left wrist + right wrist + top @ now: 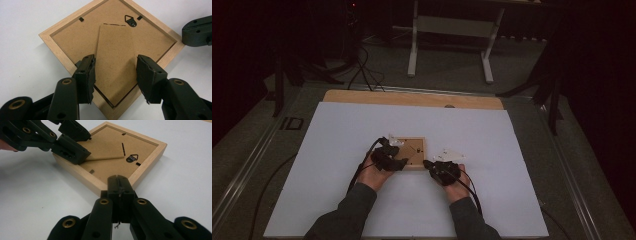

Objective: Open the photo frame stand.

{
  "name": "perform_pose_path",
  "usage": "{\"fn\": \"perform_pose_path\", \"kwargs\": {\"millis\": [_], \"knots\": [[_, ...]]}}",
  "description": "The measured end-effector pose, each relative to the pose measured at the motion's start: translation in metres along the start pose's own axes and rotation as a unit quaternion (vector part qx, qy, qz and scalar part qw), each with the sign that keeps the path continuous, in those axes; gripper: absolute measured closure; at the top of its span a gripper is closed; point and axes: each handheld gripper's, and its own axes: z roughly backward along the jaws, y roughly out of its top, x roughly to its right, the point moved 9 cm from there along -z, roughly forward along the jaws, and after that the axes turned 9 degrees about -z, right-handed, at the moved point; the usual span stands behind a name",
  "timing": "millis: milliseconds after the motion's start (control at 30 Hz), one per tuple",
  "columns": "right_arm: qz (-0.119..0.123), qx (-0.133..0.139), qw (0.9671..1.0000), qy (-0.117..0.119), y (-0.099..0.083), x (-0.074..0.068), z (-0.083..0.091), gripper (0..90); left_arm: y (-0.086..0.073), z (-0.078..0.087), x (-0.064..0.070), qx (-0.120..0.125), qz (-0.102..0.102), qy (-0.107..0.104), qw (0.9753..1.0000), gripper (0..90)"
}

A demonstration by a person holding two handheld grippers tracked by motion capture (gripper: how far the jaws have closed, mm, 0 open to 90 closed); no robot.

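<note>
A light wooden picture frame [417,147] lies face down on the white sheet, its brown backing up. In the left gripper view the frame [50,37] shows a black hanger hook [130,20] and a hardboard stand flap [115,50]. My left gripper [116,75] has its jaws wide apart against the flap's two long edges, and the flap is tilted up off the backing [105,158]. My right gripper [120,178] is shut with nothing in it, tip at the frame's near rim [150,152]. From above, the left gripper [401,161] and right gripper [427,164] flank the frame's near side.
The white sheet [362,200] covers most of the wooden table [412,98]. White table legs [447,30] and black cables stand on the floor beyond. Dark stands rise at both sides. The person's forearms enter from the bottom edge.
</note>
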Motion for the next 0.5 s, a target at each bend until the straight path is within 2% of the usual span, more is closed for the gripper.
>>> {"fn": "perform_pose_path", "kwargs": {"millis": [267,467,500], "knots": [[-0.001,0.0,1.0,0.001,-0.0001,0.0001,0.0001,89.7,0.0088,0.0072,-0.0003,0.01,0.005,0.007,0.9999,50.8],[-0.001,0.001,1.0,0.001,-0.0001,0.0001,0.0,89.7,0.0089,0.0069,-0.0012,0.008,0.013,0.001,0.9999,50.2],[-0.001,0.0,1.0,0.001,-0.0002,0.0,0.0001,89.6,0.0092,0.0074,-0.0011,0.01,0.019,-0.002,0.9998,50.2]]}}
